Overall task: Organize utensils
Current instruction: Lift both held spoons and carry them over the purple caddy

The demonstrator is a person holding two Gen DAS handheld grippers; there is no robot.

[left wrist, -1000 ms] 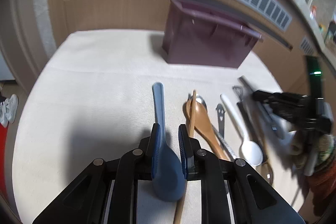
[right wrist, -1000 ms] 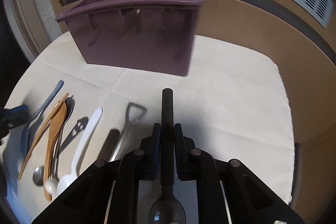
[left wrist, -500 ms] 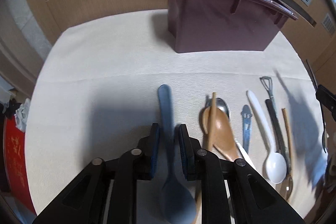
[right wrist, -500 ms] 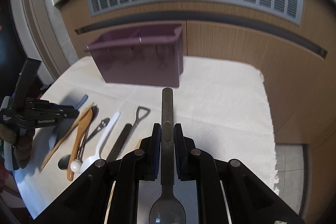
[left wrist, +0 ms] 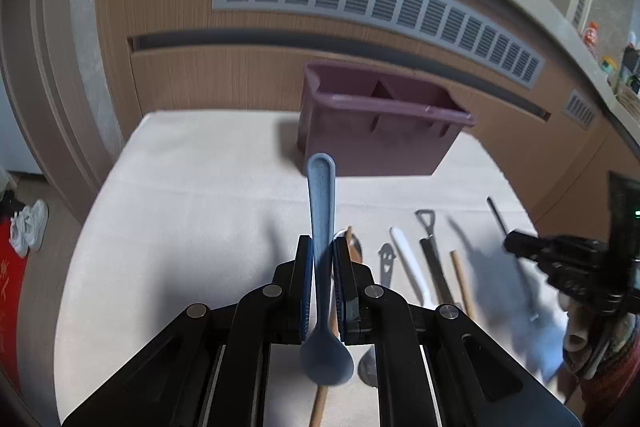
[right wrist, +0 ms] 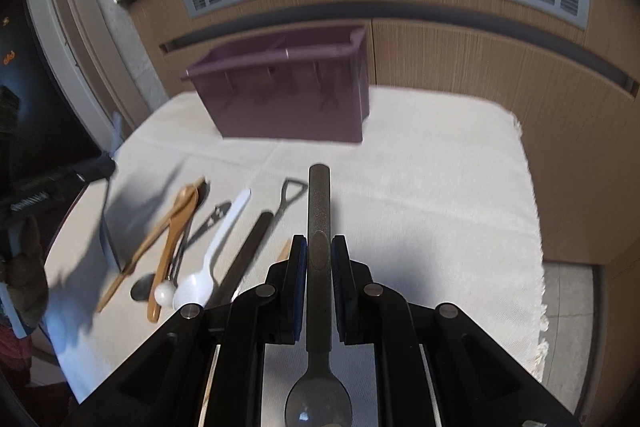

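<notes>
The left gripper (left wrist: 320, 259) is clamped on a blue spoon (left wrist: 322, 227), the right gripper (right wrist: 319, 259) on a dark metal spoon (right wrist: 319, 223); both are held above the cloth (right wrist: 440, 187), handles toward the purple bin (right wrist: 288, 99) with 2 visible dividers.

Matt blue plastic spoon (left wrist: 321, 211) — dull metal spoon (right wrist: 319, 223) — woven cloth (right wrist: 432, 187)

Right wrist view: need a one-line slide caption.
Right hand-held gripper shut on a dark metal spoon, handle pointing toward the purple plastic utensil caddy on the cream tablecloth.
</notes>
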